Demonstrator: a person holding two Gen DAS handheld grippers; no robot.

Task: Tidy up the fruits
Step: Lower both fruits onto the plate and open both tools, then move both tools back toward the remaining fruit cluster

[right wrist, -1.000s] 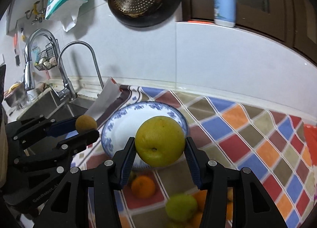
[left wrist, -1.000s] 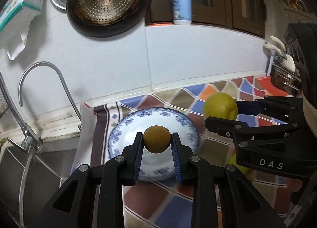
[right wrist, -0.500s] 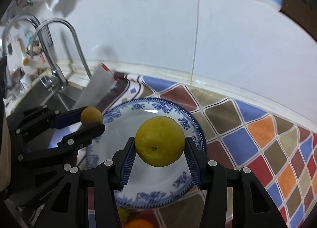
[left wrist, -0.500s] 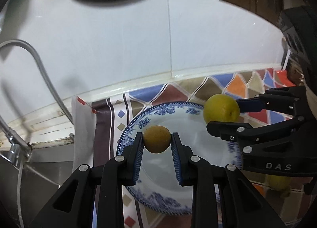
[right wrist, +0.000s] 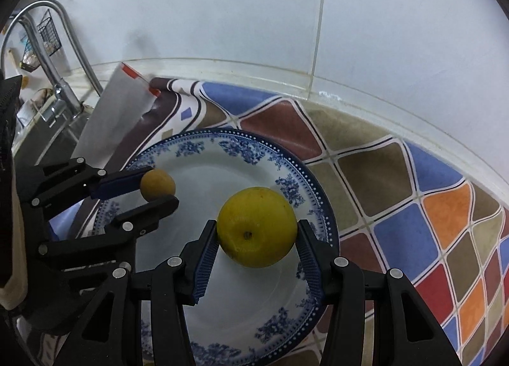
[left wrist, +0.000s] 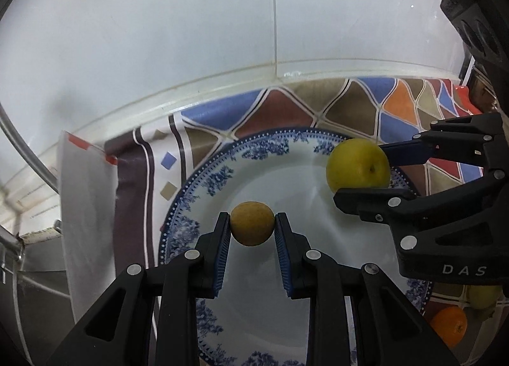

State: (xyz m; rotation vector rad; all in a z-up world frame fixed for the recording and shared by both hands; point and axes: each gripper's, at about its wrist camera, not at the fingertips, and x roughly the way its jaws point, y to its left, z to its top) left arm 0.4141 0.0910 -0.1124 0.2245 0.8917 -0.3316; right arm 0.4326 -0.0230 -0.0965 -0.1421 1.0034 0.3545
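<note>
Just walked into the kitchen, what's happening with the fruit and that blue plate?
A person is working two handheld tongs over the blue-and-white plate. The left tongs grip a small brownish-yellow fruit; the right tongs grip a larger yellow fruit. Both fruits hang above the plate, not yet set down. An orange waits on the patterned cloth.

Your plate (right wrist: 315, 207) sits on the bench (right wrist: 413, 175), near the back wall (right wrist: 222, 16). Sink tap (right wrist: 63, 48) off to its left. Above the plate: small fruit (right wrist: 158, 184) left, larger fruit (right wrist: 257, 226) right. An orange (left wrist: 449, 326) lies on the bench beyond the plate's right rim.
</note>
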